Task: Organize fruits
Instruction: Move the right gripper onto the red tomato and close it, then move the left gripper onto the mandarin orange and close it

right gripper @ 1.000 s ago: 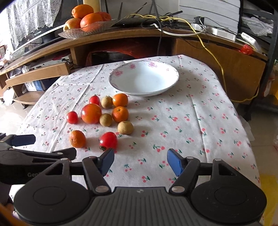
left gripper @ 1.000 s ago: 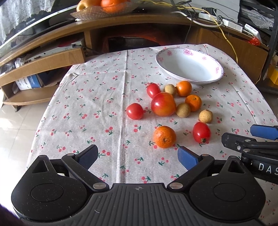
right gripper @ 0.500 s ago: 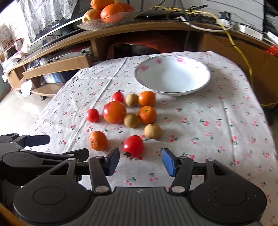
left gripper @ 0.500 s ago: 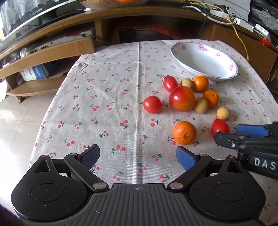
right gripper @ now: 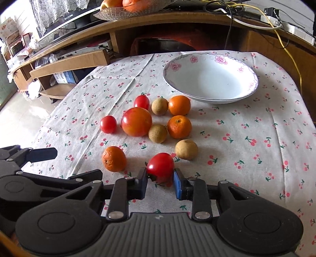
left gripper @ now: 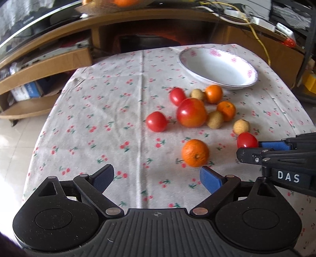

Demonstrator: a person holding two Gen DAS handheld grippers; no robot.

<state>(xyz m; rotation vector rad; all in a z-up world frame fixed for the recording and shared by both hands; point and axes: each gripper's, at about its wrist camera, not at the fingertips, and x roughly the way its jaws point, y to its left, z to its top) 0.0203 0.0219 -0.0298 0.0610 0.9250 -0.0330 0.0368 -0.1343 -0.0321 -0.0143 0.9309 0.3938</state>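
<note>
Hand-held gripper (right gripper: pixel 160 182) newly around tomato (right gripper: pixel 160 167)

Counter (right gripper: pixel 256 150) covered in a white cherry-print cloth. Behind it a long curved wooden TV stand (right gripper: pixel 177 21) with open shelves (right gripper: pixel 65 63), a glass fruit dish (right gripper: pixel 126 11) and a yellow cable (right gripper: pixel 290 51) on top. Lace curtain (right gripper: pixel 55 11) top left. Glossy pale tiled floor (right gripper: pixel 21 118) at left, daylight reflecting off it.
</note>
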